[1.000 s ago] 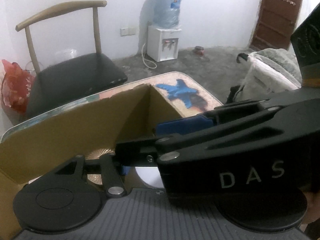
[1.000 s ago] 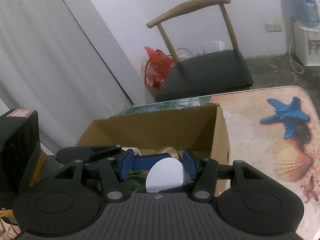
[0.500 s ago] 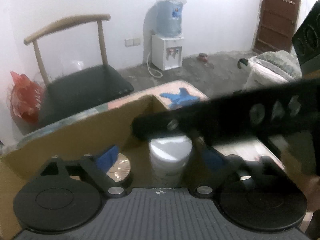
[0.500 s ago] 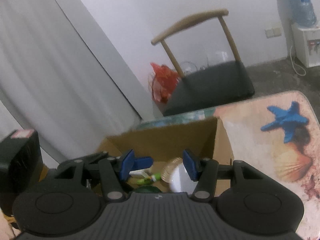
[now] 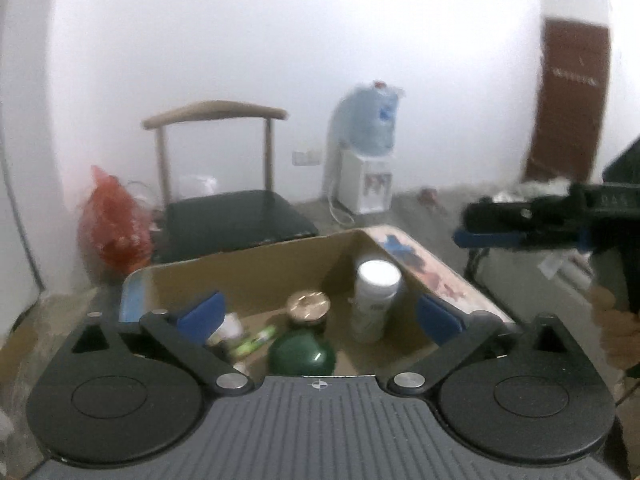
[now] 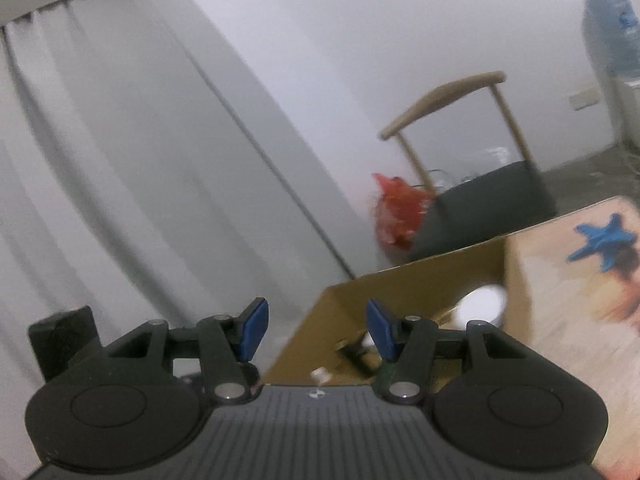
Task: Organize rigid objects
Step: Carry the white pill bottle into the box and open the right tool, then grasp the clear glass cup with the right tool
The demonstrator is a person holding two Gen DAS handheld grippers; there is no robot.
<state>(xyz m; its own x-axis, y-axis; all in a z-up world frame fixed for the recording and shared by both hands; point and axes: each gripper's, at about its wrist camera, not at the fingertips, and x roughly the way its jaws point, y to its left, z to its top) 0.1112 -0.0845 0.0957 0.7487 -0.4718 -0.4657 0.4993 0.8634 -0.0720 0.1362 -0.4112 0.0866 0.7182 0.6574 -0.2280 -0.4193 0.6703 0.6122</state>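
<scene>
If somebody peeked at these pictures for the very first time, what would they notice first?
Probably the open cardboard box right in front of the left gripper, with a white bottle standing upright in it beside a gold-lidded jar and a dark green round thing. Behind it, a red bag sits beside a black-seated chair.

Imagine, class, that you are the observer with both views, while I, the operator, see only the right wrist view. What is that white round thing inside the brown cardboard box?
Observer: The left wrist view shows that it is the cap of a tall white plastic bottle, standing upright in the brown cardboard box.
Operator: Is anything beside it?
Observer: A jar with a round gold lid stands just to the bottle's left.
Operator: Is the left gripper holding something?
Observer: No. The left gripper is open and empty, above the box.
</scene>
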